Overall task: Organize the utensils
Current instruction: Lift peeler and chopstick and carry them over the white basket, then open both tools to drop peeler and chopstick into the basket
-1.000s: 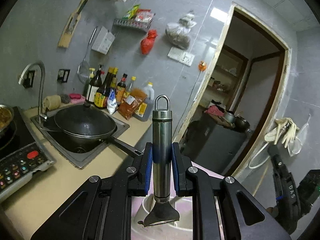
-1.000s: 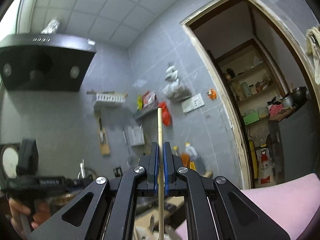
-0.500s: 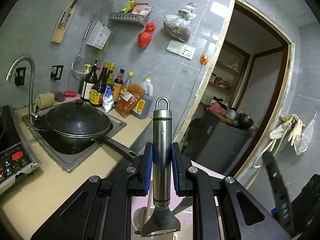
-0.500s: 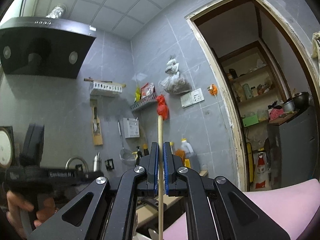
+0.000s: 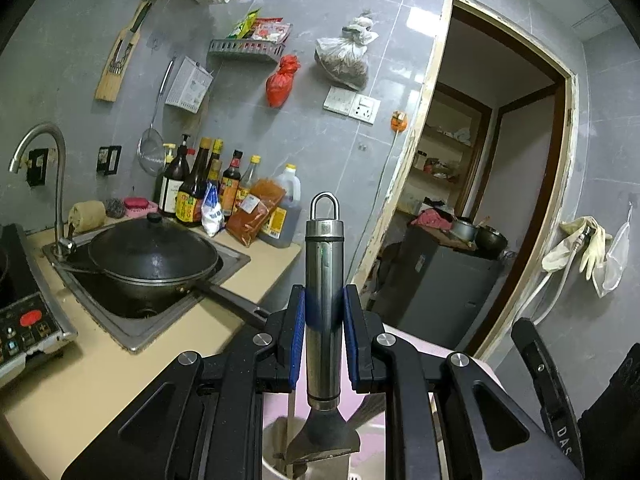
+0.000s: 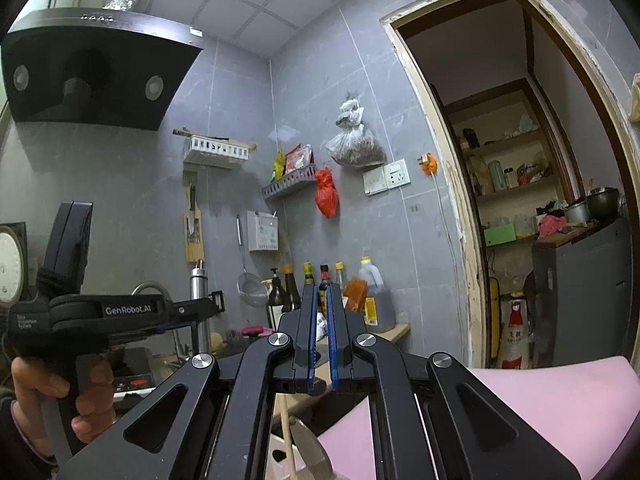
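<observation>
Chopstick [image 6: 289, 436] stands below the parted, empty right tool [image 6: 319, 340], no longer pinched. Left tool [image 5: 323, 332] still clamps the upright steel handle [image 5: 322, 304].

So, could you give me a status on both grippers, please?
Left gripper shut on steel-handled utensil, upright over white holder. Right gripper jaws barely apart, empty; chopstick below. Nothing blocking.

Right gripper [image 6: 320, 320] is pointing at the grey tiled wall, its blue pads standing slightly apart with nothing between them. Below it, a wooden chopstick [image 6: 287, 436] is leaning in a white holder [image 6: 280, 456]. At left, a hand [image 6: 60, 404] is gripping the left gripper [image 6: 212, 304], which is clamping a steel handle [image 6: 199, 304].
</observation>
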Available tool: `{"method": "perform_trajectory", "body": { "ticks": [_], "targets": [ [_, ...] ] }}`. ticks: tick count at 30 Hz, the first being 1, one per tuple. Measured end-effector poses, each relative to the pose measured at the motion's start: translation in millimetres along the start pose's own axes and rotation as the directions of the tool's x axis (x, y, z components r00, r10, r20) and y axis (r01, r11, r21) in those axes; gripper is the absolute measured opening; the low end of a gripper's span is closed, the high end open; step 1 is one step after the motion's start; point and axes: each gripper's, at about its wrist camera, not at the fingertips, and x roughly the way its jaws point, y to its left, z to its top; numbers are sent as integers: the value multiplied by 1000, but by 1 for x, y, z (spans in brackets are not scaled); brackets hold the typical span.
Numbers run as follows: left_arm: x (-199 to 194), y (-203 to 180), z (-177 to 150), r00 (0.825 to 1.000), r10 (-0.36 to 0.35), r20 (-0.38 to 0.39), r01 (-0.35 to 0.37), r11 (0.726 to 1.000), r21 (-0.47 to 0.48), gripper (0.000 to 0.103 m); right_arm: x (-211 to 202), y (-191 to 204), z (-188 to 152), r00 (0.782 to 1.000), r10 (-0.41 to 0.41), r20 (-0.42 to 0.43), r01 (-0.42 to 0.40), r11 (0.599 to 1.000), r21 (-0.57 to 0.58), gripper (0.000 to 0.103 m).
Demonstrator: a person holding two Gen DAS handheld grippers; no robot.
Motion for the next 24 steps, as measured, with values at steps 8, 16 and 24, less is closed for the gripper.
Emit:
{"method": "perform_trajectory", "body": {
  "ticks": [8,16,24],
  "targets": [
    [-10,-1,-12,1000,10,22,-11,999,41,15,-5,1,-6,999,-17,-42,17,1000,-6,4],
    [-10,0,-14,997,61,53,-62,998,20,16,-16,-2,-6,997,-43,-69,44,999,-1,5],
    [-5,-13,-19,993,107,43,-110,990,88,15,-25,-7,-7,994,-62,-85,61,998,-17,5]
  ]
}}
